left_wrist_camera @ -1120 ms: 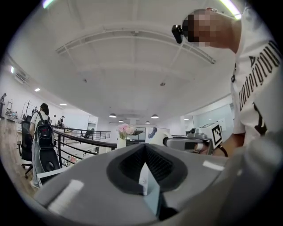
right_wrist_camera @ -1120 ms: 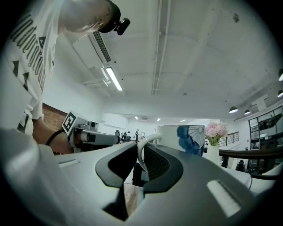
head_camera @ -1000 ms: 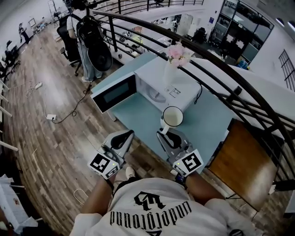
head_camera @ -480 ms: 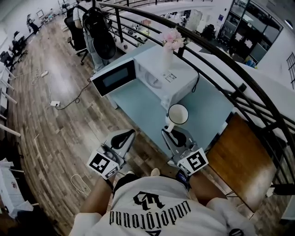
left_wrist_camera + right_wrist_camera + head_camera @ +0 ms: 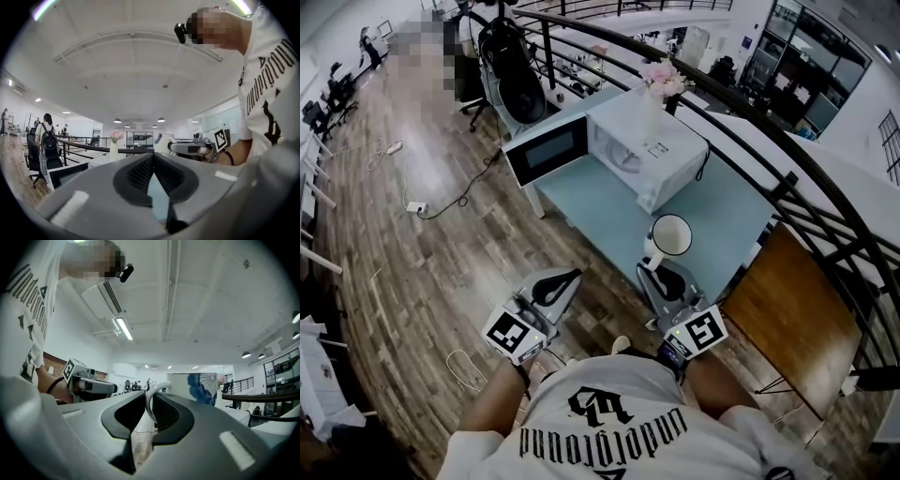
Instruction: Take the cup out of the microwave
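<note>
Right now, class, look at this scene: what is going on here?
A person holds a gripper in each hand. The right gripper is shut on the handle of a white cup, held outside the microwave, whose door stands open on the blue table. The left gripper is shut and empty.

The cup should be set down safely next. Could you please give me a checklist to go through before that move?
1. Cup clear of the microwave: ok.
2. Right tongs shut on the cup's handle: ok.
3. Cup upright, mouth up: ok.
4. Cup empty of liquid: cannot tell.
5. Left tongs shut, holding nothing: ok.
6. Bare table in front of the microwave for setting down: ok.
</note>
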